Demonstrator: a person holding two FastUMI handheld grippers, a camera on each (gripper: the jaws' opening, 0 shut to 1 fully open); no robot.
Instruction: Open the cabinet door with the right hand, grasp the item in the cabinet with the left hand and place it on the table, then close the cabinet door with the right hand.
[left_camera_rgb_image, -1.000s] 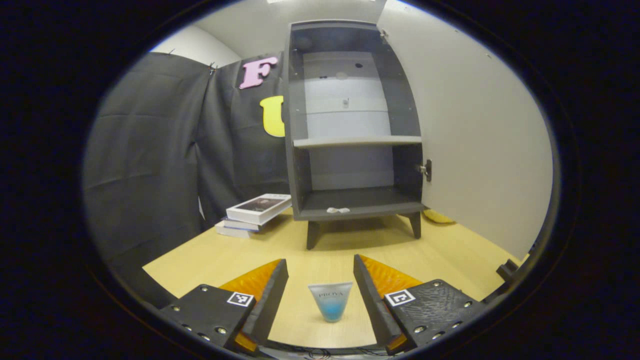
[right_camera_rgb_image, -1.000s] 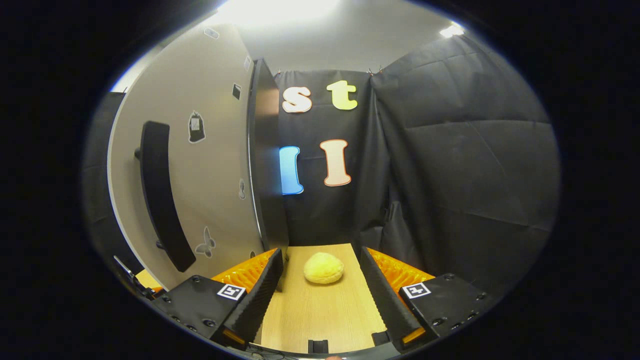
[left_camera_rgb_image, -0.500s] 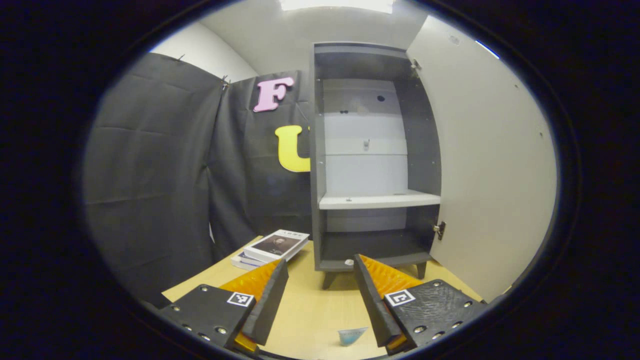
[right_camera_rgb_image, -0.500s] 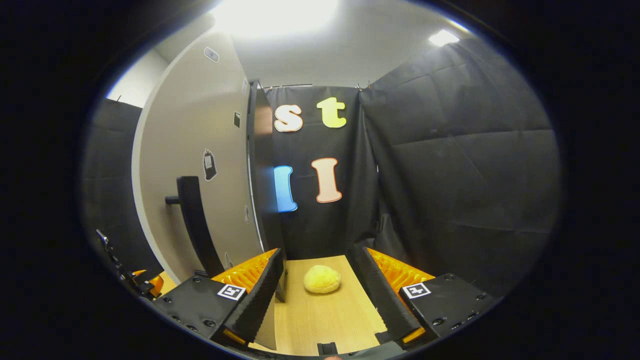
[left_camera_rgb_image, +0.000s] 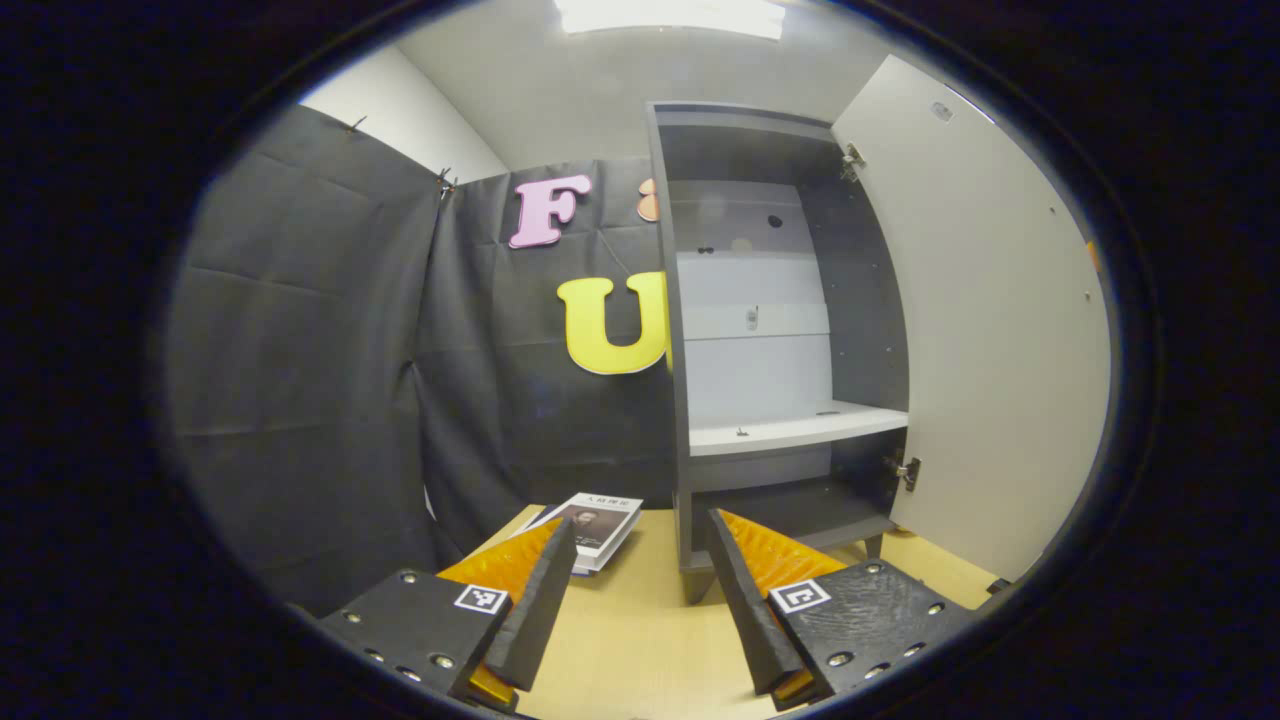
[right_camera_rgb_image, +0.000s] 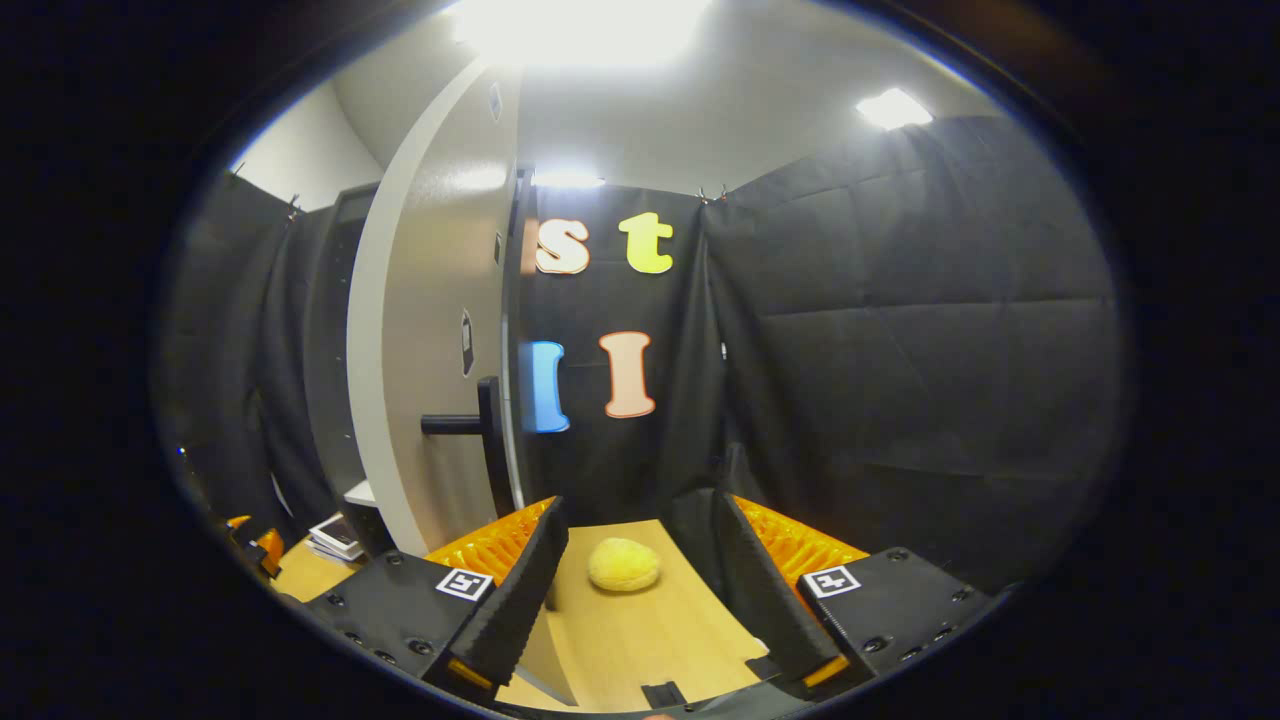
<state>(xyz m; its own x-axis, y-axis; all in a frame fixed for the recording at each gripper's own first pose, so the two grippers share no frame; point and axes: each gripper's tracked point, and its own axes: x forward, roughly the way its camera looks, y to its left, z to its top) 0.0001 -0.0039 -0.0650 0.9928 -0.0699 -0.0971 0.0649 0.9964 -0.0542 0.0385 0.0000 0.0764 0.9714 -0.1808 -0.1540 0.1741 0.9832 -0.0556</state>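
In the left gripper view the dark grey cabinet (left_camera_rgb_image: 860, 330) stands open on the wooden table (left_camera_rgb_image: 640, 650), its pale door (left_camera_rgb_image: 1000, 350) swung out to the right. Its light shelf (left_camera_rgb_image: 800, 428) and dark bottom compartment (left_camera_rgb_image: 790, 505) hold nothing I can make out. My left gripper (left_camera_rgb_image: 641, 520) is open with bare table between its fingers. In the right gripper view I see the door (right_camera_rgb_image: 440, 330) almost edge-on, with its black bar handle (right_camera_rgb_image: 490, 440) sticking out. My right gripper (right_camera_rgb_image: 640, 500) is open, just right of the door and below the handle, touching neither.
A stack of books (left_camera_rgb_image: 595, 520) lies on the table left of the cabinet, also visible as books (right_camera_rgb_image: 335, 535) at the far left. A yellow round lump (right_camera_rgb_image: 623, 565) sits on the table (right_camera_rgb_image: 640, 630) ahead of the right gripper. Black cloth walls close in behind and on both sides.
The left gripper has pulled back and tilted up, so the small blue-bottomed tube on the table slid out of its view. The right gripper has shifted so that the door now looks edge-on.
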